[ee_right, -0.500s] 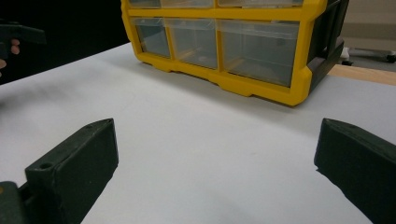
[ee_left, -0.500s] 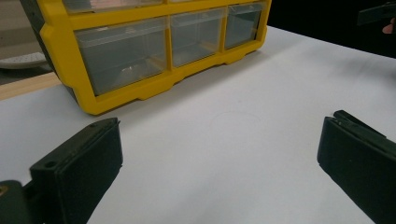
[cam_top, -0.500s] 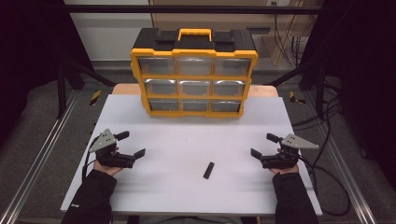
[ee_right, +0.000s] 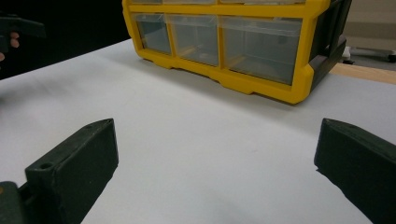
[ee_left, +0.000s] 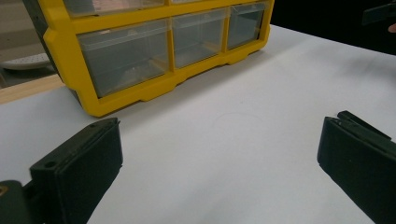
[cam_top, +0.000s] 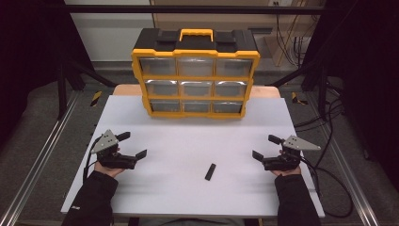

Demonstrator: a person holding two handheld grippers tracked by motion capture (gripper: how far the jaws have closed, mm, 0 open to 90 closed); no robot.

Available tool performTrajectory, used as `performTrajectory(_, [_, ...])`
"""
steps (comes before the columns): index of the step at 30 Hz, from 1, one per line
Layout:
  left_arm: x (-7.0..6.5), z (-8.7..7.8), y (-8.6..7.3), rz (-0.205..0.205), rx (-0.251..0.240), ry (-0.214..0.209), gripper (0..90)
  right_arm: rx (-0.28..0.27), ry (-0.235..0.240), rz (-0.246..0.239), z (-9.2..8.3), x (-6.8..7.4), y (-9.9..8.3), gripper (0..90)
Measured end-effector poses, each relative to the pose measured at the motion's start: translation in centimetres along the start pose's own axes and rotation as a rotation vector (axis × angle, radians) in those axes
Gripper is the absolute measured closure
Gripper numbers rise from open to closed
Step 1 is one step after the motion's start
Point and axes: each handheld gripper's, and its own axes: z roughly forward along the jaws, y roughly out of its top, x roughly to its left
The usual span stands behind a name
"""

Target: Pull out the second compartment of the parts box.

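Note:
A yellow and black drawer cabinet point(cam_top: 195, 75) with clear drawers stands at the back middle of the white table point(cam_top: 188, 188); it also fills the top of the left gripper view point(ee_left: 140, 51) and of the right gripper view point(ee_right: 233, 46). A small black flat piece point(cam_top: 210, 172) lies on the table near the front, between both hands. My left gripper point(cam_top: 131, 145) rests at the front left, open, jaws wide apart with nothing between them point(ee_left: 219, 158). My right gripper point(cam_top: 267, 147) rests at the front right, open too, with bare table between its jaws point(ee_right: 215, 163).
Metal rails run along both sides of the table, and cables point(cam_top: 329, 169) trail off to the right. A wooden board edge point(cam_top: 124, 89) shows behind the white surface. Bare white surface lies between the cabinet and the grippers.

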Motion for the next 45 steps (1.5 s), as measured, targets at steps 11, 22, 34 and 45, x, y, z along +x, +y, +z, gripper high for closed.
performTrajectory(11, [-0.5, 0.3, 0.9, 0.012, 0.006, 0.016, 0.0, 0.003, 0.006, -0.006, 0.0, 0.0, 0.0, 0.3])
performTrajectory(22, [-0.9, 0.6, 2.0, 0.041, 0.000, 0.025, 0.0, 0.001, 0.007, -0.009, 0.0, 0.0, 0.0, 0.3])
performTrajectory(34, [-1.1, 0.8, 3.3, 0.061, 0.001, 0.038, 0.0, 0.005, 0.008, -0.015, 0.1, 0.0, 0.0, 0.3])
performTrajectory(45, [-1.0, 0.6, 4.3, 0.076, -0.008, 0.043, 0.0, 0.012, 0.010, -0.017, 0.2, 0.0, -0.1, 0.3])
